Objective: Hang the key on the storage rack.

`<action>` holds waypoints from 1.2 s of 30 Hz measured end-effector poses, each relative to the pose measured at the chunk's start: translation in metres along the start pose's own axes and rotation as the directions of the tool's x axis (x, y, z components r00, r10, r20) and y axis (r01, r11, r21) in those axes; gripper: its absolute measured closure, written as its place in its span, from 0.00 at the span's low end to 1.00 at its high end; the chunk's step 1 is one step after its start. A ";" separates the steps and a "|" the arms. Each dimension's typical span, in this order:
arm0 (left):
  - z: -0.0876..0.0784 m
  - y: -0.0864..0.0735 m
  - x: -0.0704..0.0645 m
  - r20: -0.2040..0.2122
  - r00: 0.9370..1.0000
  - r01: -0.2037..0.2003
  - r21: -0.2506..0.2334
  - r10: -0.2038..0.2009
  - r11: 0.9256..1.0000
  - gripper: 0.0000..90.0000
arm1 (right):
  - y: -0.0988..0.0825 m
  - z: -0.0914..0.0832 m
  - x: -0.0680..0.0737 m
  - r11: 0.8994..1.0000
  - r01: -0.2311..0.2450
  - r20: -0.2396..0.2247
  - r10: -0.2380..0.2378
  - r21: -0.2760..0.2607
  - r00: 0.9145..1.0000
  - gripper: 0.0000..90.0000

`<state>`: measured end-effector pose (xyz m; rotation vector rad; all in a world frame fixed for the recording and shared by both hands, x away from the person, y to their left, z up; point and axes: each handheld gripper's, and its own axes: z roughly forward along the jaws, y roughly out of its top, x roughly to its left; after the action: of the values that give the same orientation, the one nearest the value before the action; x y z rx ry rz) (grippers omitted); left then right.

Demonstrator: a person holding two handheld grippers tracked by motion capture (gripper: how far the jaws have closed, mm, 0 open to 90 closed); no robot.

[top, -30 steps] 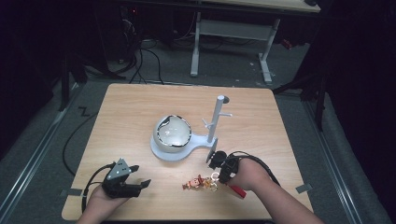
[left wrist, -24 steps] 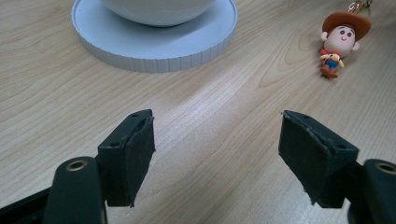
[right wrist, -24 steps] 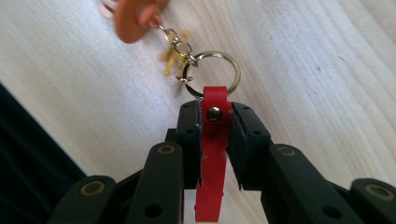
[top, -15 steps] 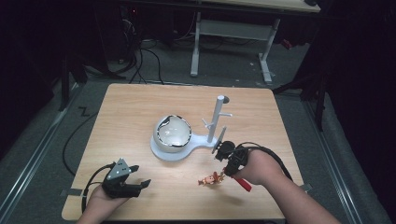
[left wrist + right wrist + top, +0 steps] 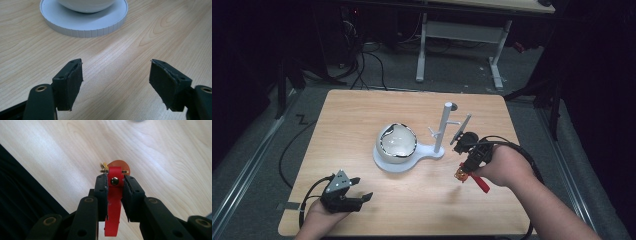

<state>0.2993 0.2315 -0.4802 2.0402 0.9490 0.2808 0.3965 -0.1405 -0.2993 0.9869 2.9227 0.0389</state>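
Lifted rightward, right hand-held gripper (image 5: pixel 460 173) hides red strap's (image 5: pixel 113 202) charm.

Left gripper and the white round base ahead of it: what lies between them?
Bare wooden table lies between the open left gripper and white base, per the left gripper view.

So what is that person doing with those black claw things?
A person holds a claw in each hand at a wooden table. The right claw is pinched shut on a red strap with a small gold and orange charm at its end, lifted above the table near a white stand with pegs. The stand's base holds a white bowl. The left claw is open and holds nothing, low over the table's near left part.
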 end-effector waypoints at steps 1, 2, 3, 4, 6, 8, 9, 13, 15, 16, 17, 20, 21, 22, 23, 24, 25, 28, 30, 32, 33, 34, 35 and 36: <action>0.000 0.000 0.000 -0.001 1.000 0.001 -0.002 -0.001 1.000 0.30 | 0.000 -0.004 -0.003 1.000 -0.015 -0.003 0.015 -0.003 1.000 0.83; 0.000 0.000 0.001 0.000 1.000 0.003 -0.002 -0.003 1.000 0.30 | 0.000 -0.007 -0.006 1.000 -0.026 -0.005 0.026 -0.009 1.000 0.83; 0.000 0.000 0.001 0.000 1.000 0.004 -0.003 -0.004 1.000 0.30 | 0.000 -0.010 -0.008 0.999 -0.034 -0.005 0.034 -0.011 0.999 0.83; 0.000 0.000 0.001 0.000 1.000 0.004 -0.002 -0.004 1.000 0.30 | 0.000 -0.014 -0.012 0.998 -0.056 -0.012 0.056 -0.011 0.998 0.83; 0.000 0.000 0.001 0.001 1.000 0.002 0.000 -0.002 1.000 0.30 | 0.002 -0.021 -0.016 0.996 -0.093 -0.014 0.092 -0.009 0.996 0.83; 0.000 0.000 0.000 0.000 1.000 0.000 -0.001 0.000 1.000 0.30 | 0.004 -0.027 -0.019 0.994 -0.104 -0.012 0.103 -0.018 0.995 0.83; 0.000 0.000 0.001 0.000 1.000 0.000 -0.001 0.000 1.000 0.30 | 0.005 -0.031 -0.021 0.994 -0.110 -0.003 0.110 -0.019 0.994 0.83; 0.000 0.000 0.001 0.000 1.000 -0.001 -0.001 0.001 1.000 0.30 | 0.012 -0.043 -0.027 0.991 -0.127 0.018 0.128 -0.032 0.992 0.83; 0.000 0.000 0.001 0.000 1.000 -0.002 -0.002 0.002 1.000 0.30 | 0.015 -0.047 -0.031 0.991 -0.130 0.024 0.132 -0.042 0.991 0.83; 0.000 0.000 0.001 0.001 1.000 -0.001 -0.002 0.001 1.000 0.30 | 0.016 -0.049 -0.033 0.990 -0.137 0.025 0.138 -0.046 0.990 0.83; -0.001 0.000 0.001 0.001 1.000 -0.001 -0.003 0.001 1.000 0.30 | 0.018 -0.052 -0.035 0.987 -0.150 0.026 0.152 -0.052 0.988 0.83; -0.001 0.001 0.001 0.003 1.000 -0.002 -0.005 0.002 1.000 0.30 | 0.021 -0.056 -0.042 0.984 -0.155 0.019 0.157 -0.088 0.987 0.83; -0.001 0.001 0.001 0.003 1.000 -0.002 -0.006 0.002 1.000 0.30 | 0.022 -0.057 -0.044 0.982 -0.164 0.016 0.166 -0.096 0.986 0.83; -0.001 0.001 0.001 0.003 1.000 -0.003 -0.006 0.003 1.000 0.30 | 0.023 -0.057 -0.046 0.981 -0.166 0.016 0.168 -0.097 0.986 0.83; -0.001 0.001 0.001 0.003 1.000 -0.002 -0.005 0.002 1.000 0.30 | 0.025 -0.057 -0.047 0.980 -0.171 0.018 0.173 -0.100 0.985 0.83; -0.001 0.001 0.001 0.003 1.000 -0.002 -0.005 0.002 1.000 0.30 | 0.027 -0.057 -0.049 0.979 -0.177 0.017 0.180 -0.104 0.984 0.83; -0.001 0.001 0.001 0.004 1.000 -0.002 -0.004 0.002 1.000 0.30 | 0.028 -0.058 -0.050 0.977 -0.185 0.016 0.187 -0.107 0.982 0.83; -0.001 0.001 0.001 0.002 1.000 -0.003 -0.005 0.003 1.000 0.30 | 0.034 -0.058 -0.055 0.975 -0.190 0.022 0.194 -0.110 0.981 0.83; -0.001 0.001 0.001 0.003 1.000 -0.003 -0.005 0.003 1.000 0.30 | 0.035 -0.058 -0.056 0.975 -0.191 0.025 0.195 -0.114 0.981 0.83; -0.002 0.001 0.001 0.004 1.000 -0.003 -0.003 0.003 1.000 0.30 | 0.039 -0.059 -0.059 0.973 -0.197 0.025 0.202 -0.116 0.979 0.83; -0.002 0.001 0.001 0.004 1.000 -0.003 -0.005 0.003 1.000 0.30 | 0.040 -0.059 -0.060 0.973 -0.201 0.028 0.205 -0.117 0.978 0.83; -0.002 0.001 0.001 0.004 1.000 -0.004 -0.005 0.004 1.000 0.30 | 0.041 -0.059 -0.061 0.973 -0.196 0.031 0.201 -0.118 0.979 0.83; -0.002 0.001 0.001 0.003 1.000 -0.005 -0.006 0.005 1.000 0.30 | 0.043 -0.059 -0.062 0.974 -0.196 0.032 0.201 -0.117 0.979 0.83; -0.002 0.001 0.001 0.003 1.000 -0.007 -0.005 0.008 1.000 0.30 | 0.045 -0.059 -0.063 0.973 -0.197 0.033 0.202 -0.119 0.979 0.83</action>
<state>0.2994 0.2330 -0.4784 2.0394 0.9382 0.2842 0.4705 -0.1434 -0.2358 1.2407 2.7347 0.1889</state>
